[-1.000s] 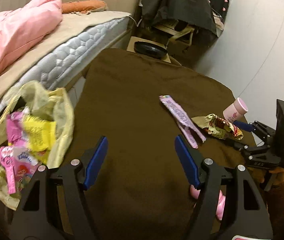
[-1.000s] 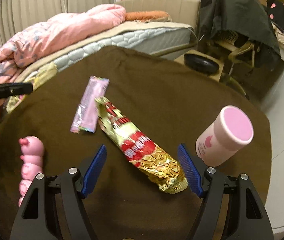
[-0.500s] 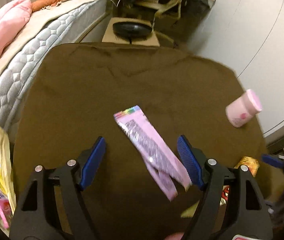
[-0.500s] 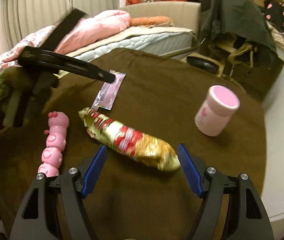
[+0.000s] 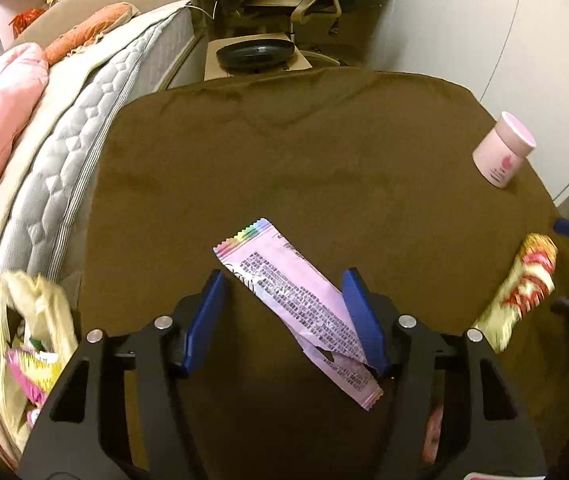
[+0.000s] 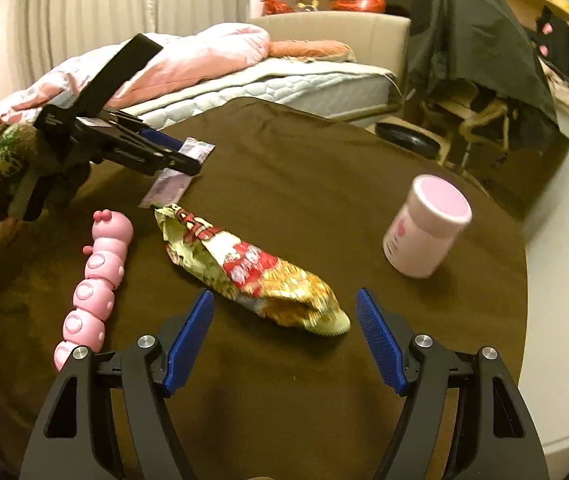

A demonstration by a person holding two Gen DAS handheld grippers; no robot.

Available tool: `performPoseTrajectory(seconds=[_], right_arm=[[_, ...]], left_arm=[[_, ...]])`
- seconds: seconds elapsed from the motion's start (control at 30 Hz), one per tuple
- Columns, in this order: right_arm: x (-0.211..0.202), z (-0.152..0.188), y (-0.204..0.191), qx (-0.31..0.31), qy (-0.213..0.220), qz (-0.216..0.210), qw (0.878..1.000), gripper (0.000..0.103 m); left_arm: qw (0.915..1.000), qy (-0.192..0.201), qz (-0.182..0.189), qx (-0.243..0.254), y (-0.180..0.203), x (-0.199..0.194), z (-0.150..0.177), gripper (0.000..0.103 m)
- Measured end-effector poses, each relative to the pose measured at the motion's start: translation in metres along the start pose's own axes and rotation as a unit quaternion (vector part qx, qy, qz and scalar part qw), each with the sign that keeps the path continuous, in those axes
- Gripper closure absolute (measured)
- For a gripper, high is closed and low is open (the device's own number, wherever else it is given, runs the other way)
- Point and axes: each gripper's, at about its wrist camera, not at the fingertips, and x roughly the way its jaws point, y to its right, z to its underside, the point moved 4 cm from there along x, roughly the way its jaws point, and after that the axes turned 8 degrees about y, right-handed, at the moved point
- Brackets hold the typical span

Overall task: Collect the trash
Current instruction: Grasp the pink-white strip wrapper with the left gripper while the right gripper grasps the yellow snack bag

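Observation:
A torn pink wrapper (image 5: 296,296) lies flat on the brown cloth; it also shows in the right wrist view (image 6: 180,172). My left gripper (image 5: 284,312) is open just above it, jaws on either side of its near half. A gold and red snack wrapper (image 6: 252,272) lies crumpled on the cloth; in the left wrist view it (image 5: 524,284) is at the right. My right gripper (image 6: 284,332) is open just short of its near end. A yellowish trash bag (image 5: 32,328) with several wrappers hangs at the table's left edge.
A pink caterpillar toy (image 6: 96,276) lies left of the gold wrapper. A pink-lidded jar (image 6: 424,228) stands near the table's right edge (image 5: 504,148). A bed (image 5: 64,148) with a pink duvet borders the table on the left. A chair and black disc stand beyond.
My left gripper swung from beside the trash bag to over the pink wrapper and came down close. My right gripper drew back and turned, so the gold wrapper now lies just ahead of its jaws.

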Motion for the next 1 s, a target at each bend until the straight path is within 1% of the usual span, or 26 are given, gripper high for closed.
performPoseTrajectory(seconds=[0.1, 0.17, 0.27, 0.3, 0.43, 0.47, 0.53, 0.6, 0.67, 0.73, 0.8, 0.87, 0.93, 0.97, 1.0], right_arm=[[0.013, 0.004, 0.004, 0.015, -0.019, -0.005, 1.000, 0.034], [0.014, 0.007, 0.003, 0.039, -0.027, -0.027, 0.999, 0.034], [0.007, 0.013, -0.011, 0.064, -0.033, -0.072, 0.995, 0.034], [0.004, 0.013, -0.016, 0.063, -0.035, -0.081, 0.994, 0.034], [-0.016, 0.009, -0.049, 0.040, -0.038, -0.149, 0.987, 0.034], [-0.021, 0.007, -0.053, 0.030, -0.034, -0.151, 0.988, 0.034], [-0.031, -0.004, -0.059, 0.007, -0.019, -0.137, 0.990, 0.034], [-0.034, -0.016, -0.059, 0.000, -0.003, -0.129, 0.992, 0.034], [-0.026, -0.028, -0.057, 0.001, 0.000, -0.126, 0.992, 0.034], [-0.014, -0.034, -0.054, 0.008, -0.006, -0.134, 0.991, 0.035], [0.007, -0.036, -0.054, 0.026, -0.028, -0.148, 0.988, 0.049], [0.025, -0.032, -0.059, 0.036, -0.054, -0.158, 0.985, 0.055], [0.037, -0.027, -0.065, 0.033, -0.071, -0.156, 0.985, 0.055], [0.040, -0.025, -0.068, 0.032, -0.075, -0.157, 0.984, 0.058], [0.043, -0.023, -0.069, 0.033, -0.079, -0.159, 0.984, 0.070]], left_arm=[[0.9998, 0.002, 0.016, -0.012, -0.004, -0.013, 0.013, 0.045], [0.9994, 0.005, 0.025, -0.024, -0.006, -0.023, 0.024, 0.045], [0.9981, 0.012, 0.038, -0.047, -0.009, -0.037, 0.038, 0.045], [0.9977, 0.014, 0.039, -0.053, -0.009, -0.041, 0.042, 0.045], [0.9954, 0.021, 0.051, -0.078, -0.012, -0.057, 0.059, 0.045], [0.9950, 0.022, 0.052, -0.082, -0.010, -0.061, 0.063, 0.045], [0.9940, 0.025, 0.056, -0.090, -0.012, -0.066, 0.069, 0.045], [0.9936, 0.028, 0.055, -0.094, -0.012, -0.070, 0.073, 0.045], [0.9932, 0.031, 0.053, -0.099, -0.013, -0.071, 0.075, 0.045], [0.9932, 0.034, 0.048, -0.100, -0.012, -0.072, 0.076, 0.044], [0.9937, 0.034, 0.042, -0.099, -0.010, -0.072, 0.077, 0.044], [0.9939, 0.034, 0.038, -0.098, -0.009, -0.072, 0.077, 0.044], [0.9942, 0.034, 0.036, -0.096, -0.008, -0.073, 0.077, 0.044], [0.9943, 0.034, 0.036, -0.095, -0.008, -0.073, 0.077, 0.044], [0.9944, 0.033, 0.036, -0.094, -0.008, -0.072, 0.077, 0.044]])
